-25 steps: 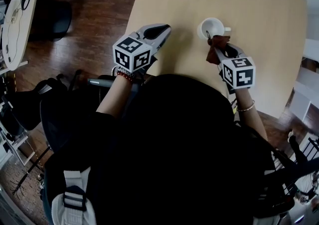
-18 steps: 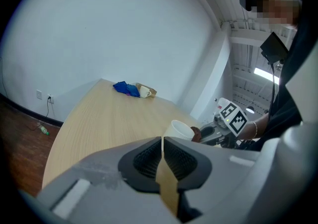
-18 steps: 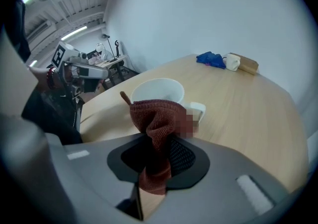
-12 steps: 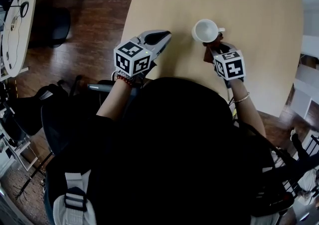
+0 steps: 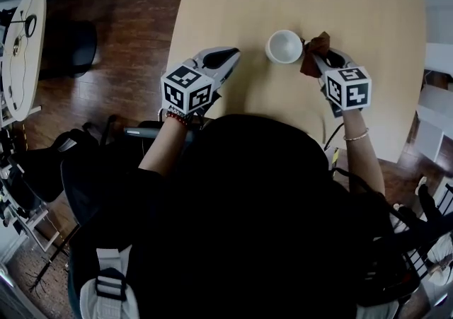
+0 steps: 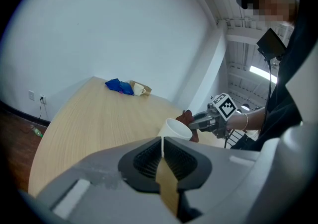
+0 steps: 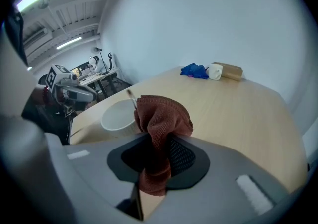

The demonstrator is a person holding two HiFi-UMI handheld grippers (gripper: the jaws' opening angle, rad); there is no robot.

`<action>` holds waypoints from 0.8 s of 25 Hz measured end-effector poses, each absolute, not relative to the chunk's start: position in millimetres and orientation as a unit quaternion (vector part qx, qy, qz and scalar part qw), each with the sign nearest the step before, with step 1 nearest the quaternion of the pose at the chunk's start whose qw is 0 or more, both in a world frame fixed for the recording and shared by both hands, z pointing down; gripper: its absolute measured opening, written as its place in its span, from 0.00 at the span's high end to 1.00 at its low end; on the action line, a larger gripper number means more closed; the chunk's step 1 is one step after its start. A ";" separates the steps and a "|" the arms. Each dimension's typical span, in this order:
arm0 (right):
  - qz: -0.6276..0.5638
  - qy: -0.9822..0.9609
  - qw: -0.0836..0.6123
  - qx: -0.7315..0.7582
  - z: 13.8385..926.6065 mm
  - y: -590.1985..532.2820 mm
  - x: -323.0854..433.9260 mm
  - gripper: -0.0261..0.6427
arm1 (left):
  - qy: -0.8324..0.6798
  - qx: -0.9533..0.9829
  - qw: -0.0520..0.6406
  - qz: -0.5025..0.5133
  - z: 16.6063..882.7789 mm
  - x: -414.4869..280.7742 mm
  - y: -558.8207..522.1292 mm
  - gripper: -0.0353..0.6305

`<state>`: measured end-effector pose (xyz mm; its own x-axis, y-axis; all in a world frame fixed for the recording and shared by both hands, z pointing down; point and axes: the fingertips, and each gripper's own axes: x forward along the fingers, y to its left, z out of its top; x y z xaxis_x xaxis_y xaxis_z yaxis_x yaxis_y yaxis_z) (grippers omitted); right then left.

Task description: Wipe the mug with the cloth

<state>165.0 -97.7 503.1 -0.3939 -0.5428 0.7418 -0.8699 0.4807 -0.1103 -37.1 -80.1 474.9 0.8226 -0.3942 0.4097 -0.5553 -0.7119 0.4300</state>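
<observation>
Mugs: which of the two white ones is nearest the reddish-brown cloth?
The near mug, right beside the right gripper, whose jaws pinch the reddish-brown cloth. The far mug sits way off beside a blue cloth.

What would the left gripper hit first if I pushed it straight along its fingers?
Most likely the mug. It stands almost dead in line beyond the shut fingers of the left gripper, with only bare table between. Depth is unclear, so the gripper might pass just above the rim.
</observation>
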 end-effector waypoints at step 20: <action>0.265 -0.752 0.421 0.432 560.2 -103.4 179.4 0.84 | -0.245 0.918 0.271 0.155 476.6 -21.6 -89.5 0.94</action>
<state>179.4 -103.4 560.2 -0.2722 -0.4268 0.8624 -0.8732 0.4862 -0.0350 -21.6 -89.5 476.6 0.8314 -0.3662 0.4179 -0.5343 -0.7334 0.4204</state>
